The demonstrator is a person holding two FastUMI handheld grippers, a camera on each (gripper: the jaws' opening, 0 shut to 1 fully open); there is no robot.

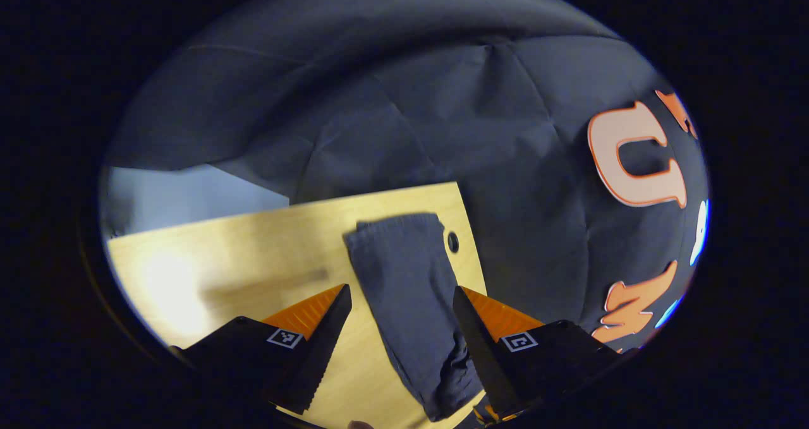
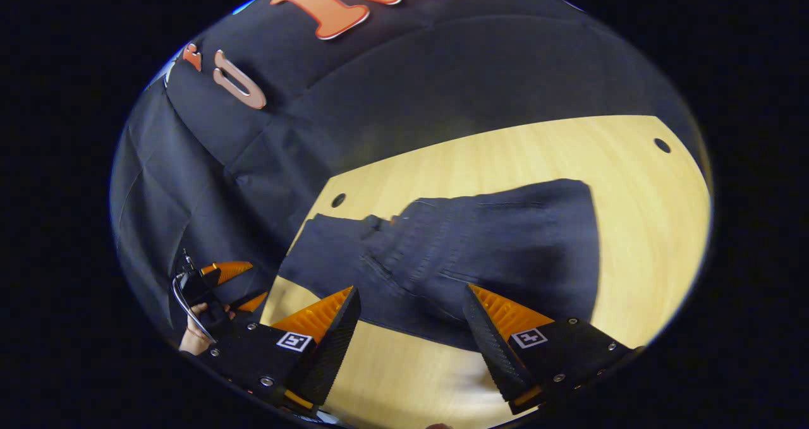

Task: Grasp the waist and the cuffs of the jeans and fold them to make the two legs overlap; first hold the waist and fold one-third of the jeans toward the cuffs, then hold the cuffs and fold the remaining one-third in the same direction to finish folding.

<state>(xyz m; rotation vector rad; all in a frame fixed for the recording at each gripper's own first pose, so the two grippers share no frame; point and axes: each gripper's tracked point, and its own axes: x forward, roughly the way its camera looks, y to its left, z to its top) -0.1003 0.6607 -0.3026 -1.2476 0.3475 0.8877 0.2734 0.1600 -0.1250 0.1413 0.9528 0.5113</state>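
Jeans (image 2: 468,258) beyond open right claw (image 2: 411,328)

Dark navy jeans (image 2: 480,252); pale yellow wood-grain table (image 2: 632,182).

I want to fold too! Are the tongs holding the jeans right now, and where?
No. Both tongs, left and right, are open above the dark blue denim jeans lying on the wooden table, gripping nothing.

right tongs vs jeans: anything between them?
No. In the right gripper view only bare wooden tabletop separates the open right tongs from the jeans.
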